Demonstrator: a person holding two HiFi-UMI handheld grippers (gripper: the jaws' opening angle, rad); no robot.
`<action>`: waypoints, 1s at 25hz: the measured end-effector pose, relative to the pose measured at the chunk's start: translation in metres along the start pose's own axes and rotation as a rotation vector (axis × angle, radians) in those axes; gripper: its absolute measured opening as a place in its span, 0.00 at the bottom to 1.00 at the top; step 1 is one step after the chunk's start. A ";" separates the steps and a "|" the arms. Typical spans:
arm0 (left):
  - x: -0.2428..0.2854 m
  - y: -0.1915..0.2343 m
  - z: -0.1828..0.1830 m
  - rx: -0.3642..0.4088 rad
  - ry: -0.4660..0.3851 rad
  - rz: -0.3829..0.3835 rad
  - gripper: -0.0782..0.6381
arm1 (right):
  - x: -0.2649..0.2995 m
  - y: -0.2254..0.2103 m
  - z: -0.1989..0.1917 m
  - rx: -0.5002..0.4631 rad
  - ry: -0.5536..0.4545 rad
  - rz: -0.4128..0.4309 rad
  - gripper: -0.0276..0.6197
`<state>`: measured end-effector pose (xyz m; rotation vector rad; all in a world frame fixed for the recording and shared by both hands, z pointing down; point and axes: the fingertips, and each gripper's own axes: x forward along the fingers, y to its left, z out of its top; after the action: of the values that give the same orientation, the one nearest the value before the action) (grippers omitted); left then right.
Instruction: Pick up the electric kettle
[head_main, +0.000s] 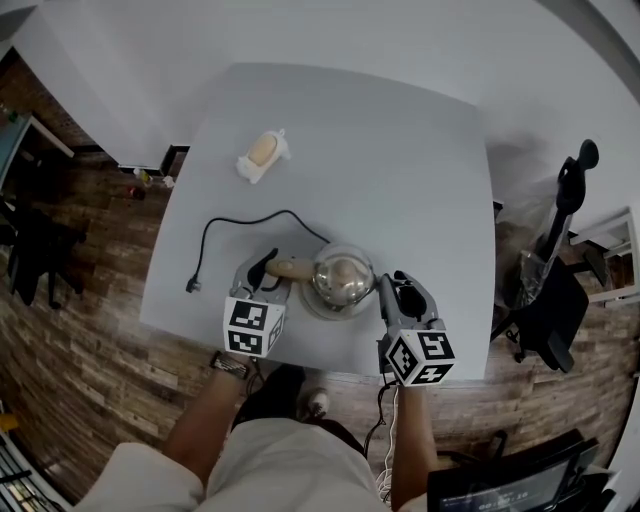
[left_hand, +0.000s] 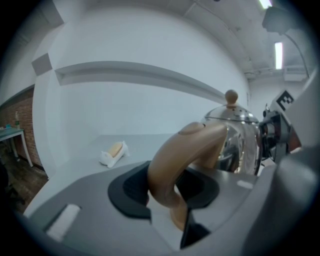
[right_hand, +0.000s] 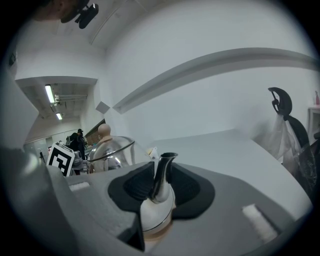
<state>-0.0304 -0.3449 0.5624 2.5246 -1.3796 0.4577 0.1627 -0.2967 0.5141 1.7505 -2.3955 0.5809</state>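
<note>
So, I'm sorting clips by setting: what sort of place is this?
Likely an office or lab rather than a kitchen: a plain grey table, an office chair beside it, a monitor nearby, and strip lights overhead.

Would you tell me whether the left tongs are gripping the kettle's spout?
No, the left tongs clamp the kettle by its brown handle.

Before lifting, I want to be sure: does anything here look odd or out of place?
Nothing is spilled or broken. One oddity: the right tongs grip the kettle by its thin spout, while the left tongs hold the handle. The cord lies loose on the table.
</note>
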 end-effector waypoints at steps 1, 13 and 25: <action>-0.001 0.000 0.001 0.002 -0.003 0.001 0.32 | -0.001 0.000 0.001 -0.002 -0.003 0.001 0.20; -0.012 -0.005 0.015 0.003 -0.042 -0.008 0.32 | -0.013 0.007 0.017 -0.022 -0.037 0.008 0.20; -0.017 -0.011 0.037 0.015 -0.082 -0.013 0.32 | -0.025 0.008 0.037 -0.039 -0.077 0.016 0.20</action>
<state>-0.0239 -0.3387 0.5208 2.5895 -1.3924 0.3677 0.1678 -0.2864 0.4700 1.7707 -2.4565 0.4741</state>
